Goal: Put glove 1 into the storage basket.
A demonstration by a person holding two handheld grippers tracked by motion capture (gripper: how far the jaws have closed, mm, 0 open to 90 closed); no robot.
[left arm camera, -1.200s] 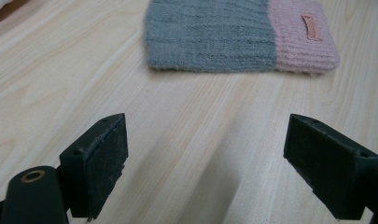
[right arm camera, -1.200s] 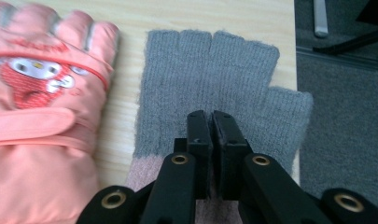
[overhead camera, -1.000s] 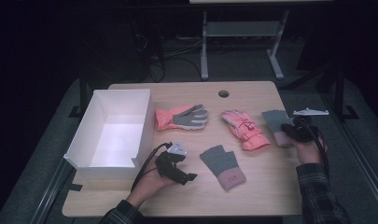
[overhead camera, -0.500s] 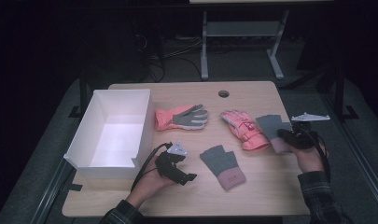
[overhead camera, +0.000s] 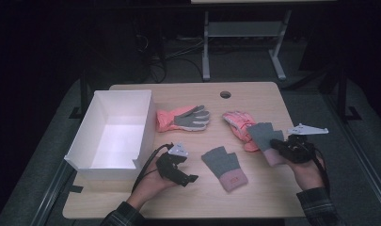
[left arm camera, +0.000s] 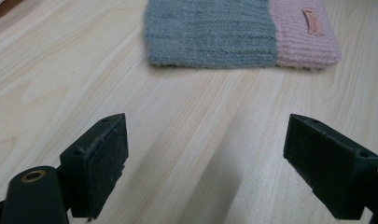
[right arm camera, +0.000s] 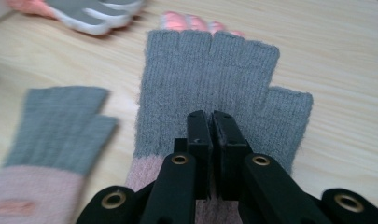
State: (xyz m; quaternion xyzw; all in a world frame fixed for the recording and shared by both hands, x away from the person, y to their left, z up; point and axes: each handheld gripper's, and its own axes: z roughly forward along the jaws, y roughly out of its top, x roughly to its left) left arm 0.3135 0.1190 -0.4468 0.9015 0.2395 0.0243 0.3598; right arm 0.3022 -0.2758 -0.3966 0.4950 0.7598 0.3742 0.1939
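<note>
My right gripper is shut on a grey fingerless glove with a pink cuff, pinching the knit near the cuff. That glove hangs over the edge of a pink glove whose fingertips peek out beyond it. Its matching grey and pink fingerless glove lies flat at the table's middle front. Just to that glove's left, my left gripper rests low on the wood, open, with bare table between its jaws.
A white open box stands at the left of the table. An orange-pink glove with a grey palm lies beside it. A cable hole sits near the far edge. Dark floor and a metal stand lie beyond.
My right gripper has carried the grey fingerless glove leftward from the table's right edge onto the pink glove. The left gripper has stayed put.
</note>
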